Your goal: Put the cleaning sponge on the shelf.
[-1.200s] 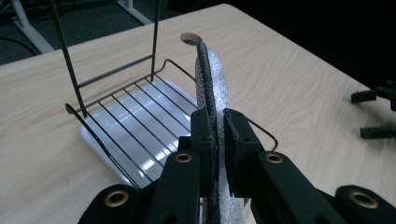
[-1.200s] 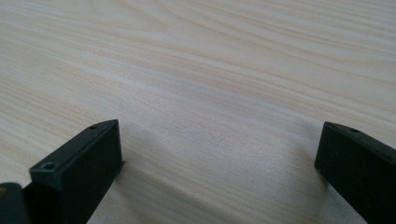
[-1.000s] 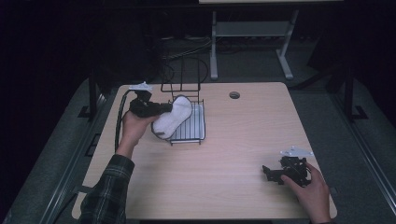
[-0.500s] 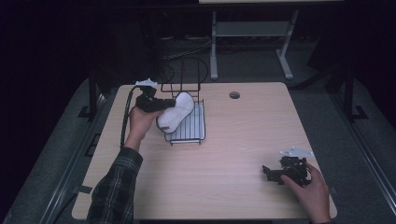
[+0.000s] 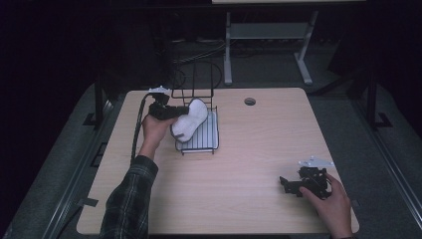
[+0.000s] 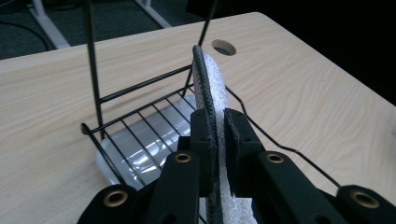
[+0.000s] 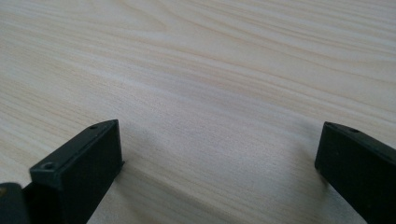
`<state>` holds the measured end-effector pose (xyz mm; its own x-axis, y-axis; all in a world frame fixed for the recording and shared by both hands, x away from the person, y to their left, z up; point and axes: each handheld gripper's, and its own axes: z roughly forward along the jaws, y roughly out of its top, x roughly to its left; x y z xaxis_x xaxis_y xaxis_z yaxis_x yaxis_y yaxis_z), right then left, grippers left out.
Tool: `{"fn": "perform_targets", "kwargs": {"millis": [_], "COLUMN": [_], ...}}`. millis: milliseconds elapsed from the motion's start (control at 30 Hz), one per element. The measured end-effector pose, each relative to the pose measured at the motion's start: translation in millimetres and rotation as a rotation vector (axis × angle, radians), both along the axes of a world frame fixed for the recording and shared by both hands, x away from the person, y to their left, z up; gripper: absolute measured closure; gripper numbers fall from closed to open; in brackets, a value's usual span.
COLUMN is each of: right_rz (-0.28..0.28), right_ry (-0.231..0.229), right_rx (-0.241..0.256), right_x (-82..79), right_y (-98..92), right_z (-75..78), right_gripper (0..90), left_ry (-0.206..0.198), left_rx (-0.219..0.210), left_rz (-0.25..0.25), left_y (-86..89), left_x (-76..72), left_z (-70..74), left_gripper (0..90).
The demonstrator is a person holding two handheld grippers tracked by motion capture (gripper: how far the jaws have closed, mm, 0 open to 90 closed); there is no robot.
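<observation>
Looking down from the high view, the left tongs (image 5: pixel 171 111) are clamped on a white slipper-like insole (image 5: pixel 190 119), holding it on edge over the black wire rack (image 5: pixel 199 144) at the far-left part of the wooden surface (image 5: pixel 249 164). The insole hangs above the rack's ribbed floor, and I cannot tell whether its lower end touches the wires. The right tongs (image 5: pixel 293 185) rest near the front-right corner, well apart from the rack, with the person's right hand (image 5: pixel 328 199) on them.

In the left gripper view the jaws stand close together, pinching the insole (image 6: pixel 212 93), which rises upright between them (a dark knitted edge to one side, white fleecy stuff to the other). Beyond it lie the rack's bars (image 6: pixel 140 116) over a pale glossy tray (image 6: pixel 140 140), and farther off a round cable hole (image 6: pixel 223 46) in the surface.

In the right gripper view the jaws stand wide apart and hold nothing, just above bare wood grain (image 7: pixel 210 93).

By my judgement the work is well along: the insole is picked up and brought to the rack, but not let go. What is left is to lower it between the wires, release the grip and draw the left tongs away.
</observation>
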<state>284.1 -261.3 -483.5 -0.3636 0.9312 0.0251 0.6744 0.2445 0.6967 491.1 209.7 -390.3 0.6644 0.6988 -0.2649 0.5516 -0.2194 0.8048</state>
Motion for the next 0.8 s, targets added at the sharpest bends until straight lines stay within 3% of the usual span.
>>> {"fn": "perform_targets", "kwargs": {"millis": [800], "right_rz": [0.0], "right_ry": [0.0], "right_rx": [0.0], "right_x": [-0.1], "right_y": [0.0], "right_z": [0.0], "right_gripper": [0.2], "left_ry": [0.004], "left_rx": [0.075], "left_rz": [0.071], "left_y": [1.3], "left_x": [5.0], "left_z": [-10.1], "left_gripper": [75.5]}}
